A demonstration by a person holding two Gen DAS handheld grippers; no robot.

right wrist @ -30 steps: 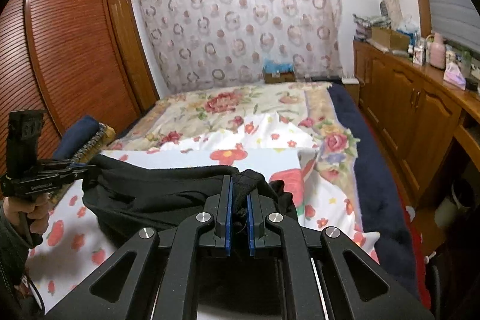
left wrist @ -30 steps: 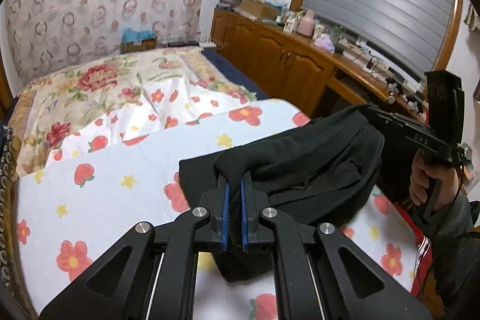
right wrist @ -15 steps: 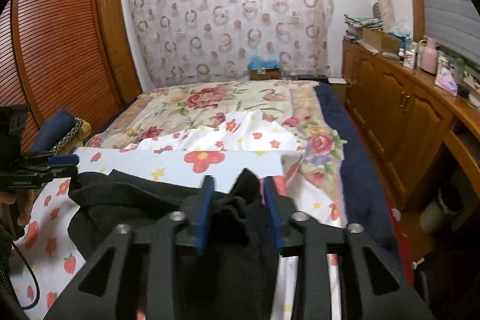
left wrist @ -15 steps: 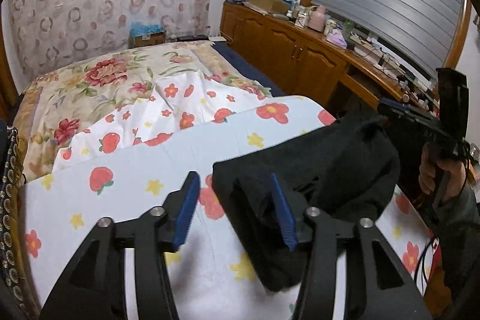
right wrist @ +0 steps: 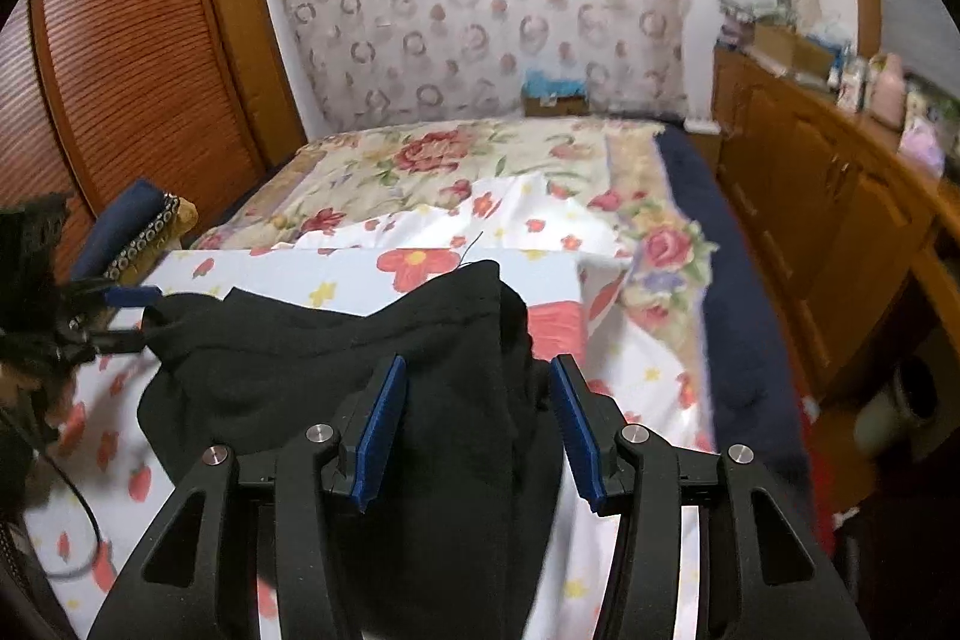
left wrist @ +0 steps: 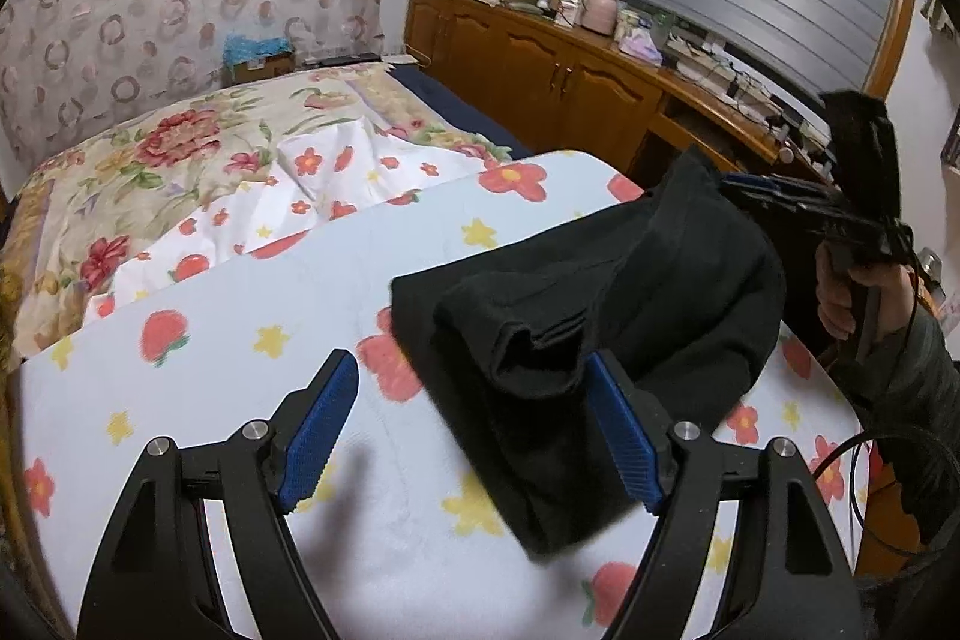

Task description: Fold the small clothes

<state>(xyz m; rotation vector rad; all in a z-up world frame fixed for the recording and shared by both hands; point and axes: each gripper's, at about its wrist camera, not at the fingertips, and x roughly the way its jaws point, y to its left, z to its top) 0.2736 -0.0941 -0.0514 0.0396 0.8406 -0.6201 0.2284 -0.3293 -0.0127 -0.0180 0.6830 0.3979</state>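
One black garment (left wrist: pixel 600 304), two hand-held grippers

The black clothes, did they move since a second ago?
Yes. In the left wrist view the black clothes have dropped out of the left gripper, whose jaws are opening, and slumped flatter onto the strawberry sheet, covering more of the red flower beside it.

A second ago both grippers pinch the black garment (left wrist: pixel 600 304). Now the left gripper (left wrist: pixel 474 424) and right gripper (right wrist: pixel 477 430) are opening, pads off the cloth, which lies slumped on the bed (left wrist: pixel 240 316).
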